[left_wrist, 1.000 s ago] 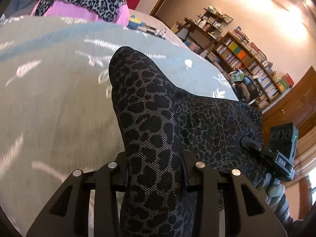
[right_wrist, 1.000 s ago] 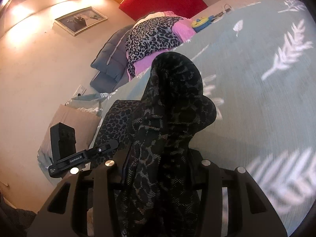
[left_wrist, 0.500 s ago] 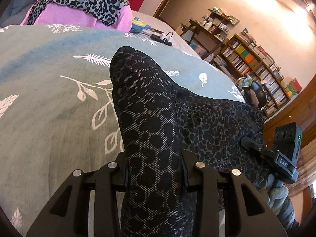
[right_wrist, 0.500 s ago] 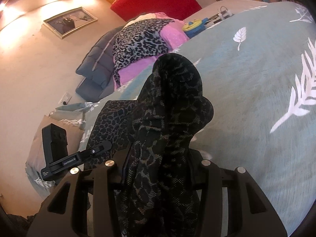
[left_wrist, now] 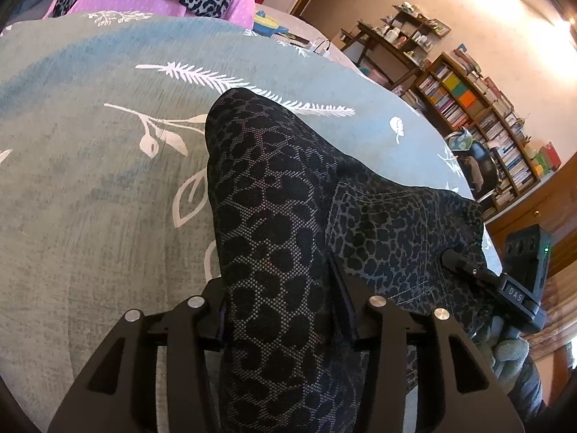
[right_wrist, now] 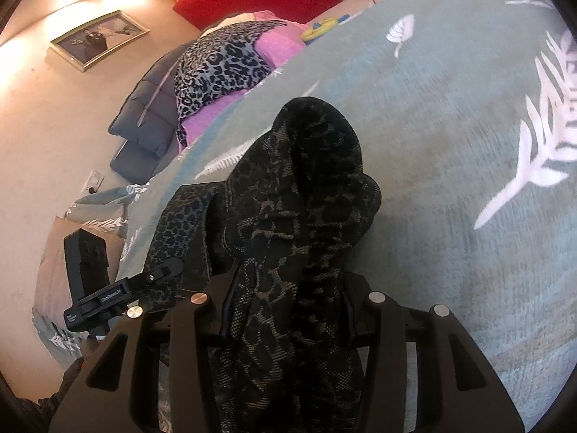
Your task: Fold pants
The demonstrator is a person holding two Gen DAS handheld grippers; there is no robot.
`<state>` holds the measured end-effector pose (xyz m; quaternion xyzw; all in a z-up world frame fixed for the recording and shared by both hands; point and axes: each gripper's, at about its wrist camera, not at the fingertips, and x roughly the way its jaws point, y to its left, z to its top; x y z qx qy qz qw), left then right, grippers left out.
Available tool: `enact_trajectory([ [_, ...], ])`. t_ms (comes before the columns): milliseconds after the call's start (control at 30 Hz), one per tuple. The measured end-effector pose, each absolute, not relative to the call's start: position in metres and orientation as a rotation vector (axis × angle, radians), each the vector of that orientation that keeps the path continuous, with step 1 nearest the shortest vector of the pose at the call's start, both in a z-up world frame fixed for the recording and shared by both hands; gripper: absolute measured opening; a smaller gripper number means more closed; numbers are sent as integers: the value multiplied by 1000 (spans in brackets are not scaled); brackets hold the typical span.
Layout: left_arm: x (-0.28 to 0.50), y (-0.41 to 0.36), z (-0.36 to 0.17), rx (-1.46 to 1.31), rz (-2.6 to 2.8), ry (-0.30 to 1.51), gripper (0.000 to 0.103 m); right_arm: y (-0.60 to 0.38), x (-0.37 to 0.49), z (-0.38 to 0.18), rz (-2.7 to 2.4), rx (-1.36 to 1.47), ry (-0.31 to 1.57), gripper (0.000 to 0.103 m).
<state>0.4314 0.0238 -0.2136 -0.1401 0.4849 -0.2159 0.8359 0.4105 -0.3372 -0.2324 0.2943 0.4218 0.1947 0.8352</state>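
Observation:
The dark leopard-print pants (left_wrist: 389,227) lie on the teal bedspread (left_wrist: 90,198). My left gripper (left_wrist: 283,310) is shut on a bunched end of the pants (left_wrist: 267,216), which rises between its fingers and hides the tips. My right gripper (right_wrist: 288,310) is shut on another bunched end of the pants (right_wrist: 306,187). The rest of the pants stretches flat between the two grippers. The right gripper also shows at the right of the left wrist view (left_wrist: 505,288), and the left gripper at the left of the right wrist view (right_wrist: 119,288).
A pile of pink and leopard-print clothes (right_wrist: 230,54) and a grey quilted jacket (right_wrist: 144,115) lie at the far end of the bed. A blue and yellow object (left_wrist: 267,23) and a cable lie beyond. Bookshelves (left_wrist: 479,119) stand past the bed's edge.
Both grippers have carried their held ends of the pants forward over the bedspread. The leaf prints have shifted beneath them. Both grips are unchanged.

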Motion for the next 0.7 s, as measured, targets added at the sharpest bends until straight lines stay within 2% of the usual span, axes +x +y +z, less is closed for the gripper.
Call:
enact_trajectory([
  [500,433,20,-218,-225,-382,1047,74,-339,412,-246,376,635,916,48],
  [633,435,19,-218,-191,-347,1044,86,-338,411,-245,347,613,915,55],
  [700,435,18,-217,-182,-339,1046,88,-338,411,-245,335,601,913,58],
])
